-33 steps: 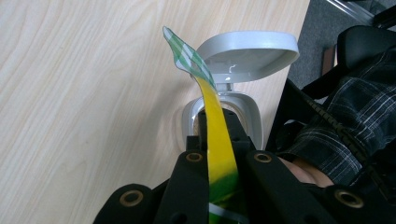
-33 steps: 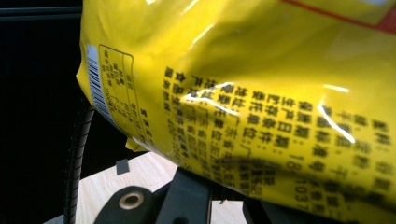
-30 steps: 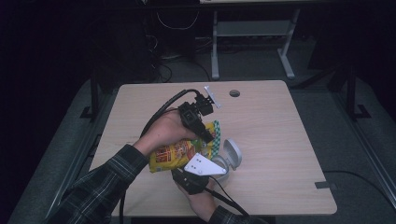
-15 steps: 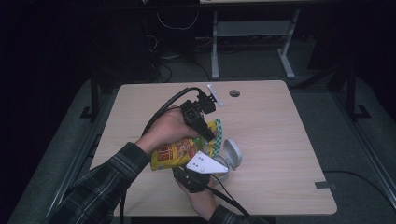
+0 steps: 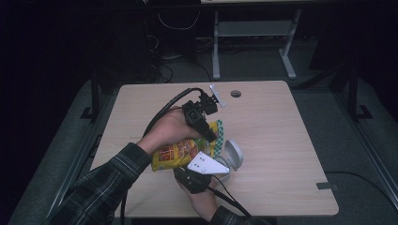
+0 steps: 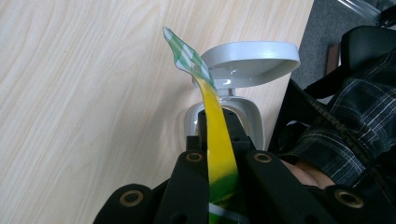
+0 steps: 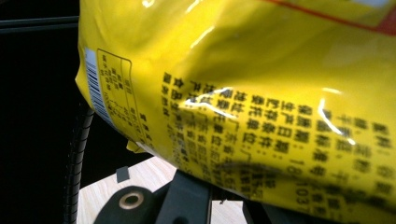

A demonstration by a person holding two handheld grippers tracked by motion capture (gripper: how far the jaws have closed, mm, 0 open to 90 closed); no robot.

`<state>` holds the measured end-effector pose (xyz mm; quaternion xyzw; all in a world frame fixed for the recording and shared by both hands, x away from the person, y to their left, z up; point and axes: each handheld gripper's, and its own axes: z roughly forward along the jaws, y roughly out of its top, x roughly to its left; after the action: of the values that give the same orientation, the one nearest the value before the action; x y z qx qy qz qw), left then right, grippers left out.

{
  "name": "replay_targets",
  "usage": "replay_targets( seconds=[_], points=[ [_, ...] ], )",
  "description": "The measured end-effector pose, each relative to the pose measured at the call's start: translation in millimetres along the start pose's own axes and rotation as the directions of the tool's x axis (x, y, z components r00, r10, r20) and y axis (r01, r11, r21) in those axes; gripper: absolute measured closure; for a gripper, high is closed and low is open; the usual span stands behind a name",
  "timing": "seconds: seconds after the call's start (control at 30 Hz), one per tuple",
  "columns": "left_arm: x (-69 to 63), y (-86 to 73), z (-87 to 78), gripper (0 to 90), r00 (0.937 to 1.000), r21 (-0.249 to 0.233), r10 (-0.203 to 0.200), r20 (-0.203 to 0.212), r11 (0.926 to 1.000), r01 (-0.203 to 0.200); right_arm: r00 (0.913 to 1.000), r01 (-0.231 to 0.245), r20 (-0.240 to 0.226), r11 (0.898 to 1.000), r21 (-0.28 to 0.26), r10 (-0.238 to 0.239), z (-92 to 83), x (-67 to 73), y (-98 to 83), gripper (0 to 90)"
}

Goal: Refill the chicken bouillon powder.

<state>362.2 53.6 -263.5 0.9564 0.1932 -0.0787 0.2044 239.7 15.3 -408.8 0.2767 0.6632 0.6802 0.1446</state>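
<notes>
Centre of the high view: one yellow snack bag held off the table between two grippers. Compared with a second ago, the bag sits much as it did. Its printed side faces up and its green-checked sealed end points right, toward the bin. The hands have barely shifted. Read: a steady two-handed hold, probably lining the bag up with the bin mouth, not yet a drop.

Left gripper: jaws closed tight on the bag's flat sealed edge. In the left gripper view the yellow strip runs up between the jaws and ends in the checked tip, in front of the bin's raised lid.

Right gripper: comes in from the lower middle, under the bag, jaws closed. In the right gripper view the bag's back panel, with barcode and print, lies close above the jaws. A grip on the lower edge looks likely, but the pinch itself is hidden.

Small grey bin, lid flipped open, stands just right of the bag.

Count: one bag, one bin, two grippers, one table.
</notes>
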Motion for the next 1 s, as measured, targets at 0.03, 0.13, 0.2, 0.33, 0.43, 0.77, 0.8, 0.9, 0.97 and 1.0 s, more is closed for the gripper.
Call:
replay_targets(
  seconds=[0.03,0.13,0.2,0.33,0.43,0.77,0.8,0.9,0.97,1.0],
  points=[
    [0.0,0.0,0.1,90.0,1.0000,-0.002,-0.001,0.000,1.0000,0.001,1.0000,0.001,0.000,1.000,0.000,-0.001,0.0,-0.1,0.0,89.8],
    [-0.3,-0.2,0.0,90.0,1.0000,0.000,-0.002,0.001,1.0000,0.002,1.0000,0.000,0.000,1.000,0.000,0.000,0.1,0.0,0.0,89.8],
    [-0.5,-0.2,-0.2,90.0,1.0000,0.000,-0.001,-0.001,1.0000,0.001,1.0000,0.001,0.000,1.000,-0.001,-0.001,0.1,0.1,0.0,89.8],
    [-0.6,-0.1,0.1,90.0,1.0000,0.002,-0.002,-0.001,1.0000,0.002,1.0000,0.000,-0.001,1.000,-0.002,0.000,0.1,0.2,0.1,89.8],
    [-0.6,0.2,0.4,90.0,1.0000,0.005,0.000,-0.002,1.0000,0.000,1.0000,-0.001,-0.002,1.000,-0.002,0.001,0.3,0.1,0.0,89.8],
    [-0.7,0.4,0.6,90.0,1.0000,0.013,0.002,-0.003,0.9999,-0.002,1.0000,-0.004,-0.003,1.000,-0.002,0.004,0.3,0.3,0.0,89.8],
    [-0.7,0.4,0.6,90.0,1.0000,0.013,0.002,-0.003,0.9999,-0.002,1.0000,-0.003,-0.003,1.000,-0.002,0.003,0.4,0.3,-0.1,89.8],
    [-1.1,0.5,0.8,90.0,1.0000,0.013,0.003,-0.003,0.9999,-0.002,1.0000,-0.002,-0.004,1.000,-0.001,0.002,0.3,0.2,-0.1,89.8],
    [-1.2,0.6,0.7,90.0,1.0000,0.011,0.001,-0.003,0.9999,-0.001,1.0000,-0.001,-0.003,1.000,-0.001,0.001,0.2,0.1,0.0,89.8],
    [-1.1,0.5,0.7,90.0,1.0000,0.012,0.002,-0.003,0.9999,-0.002,1.0000,-0.001,-0.003,1.000,-0.001,0.001,0.1,0.1,0.0,89.8]
  ],
)
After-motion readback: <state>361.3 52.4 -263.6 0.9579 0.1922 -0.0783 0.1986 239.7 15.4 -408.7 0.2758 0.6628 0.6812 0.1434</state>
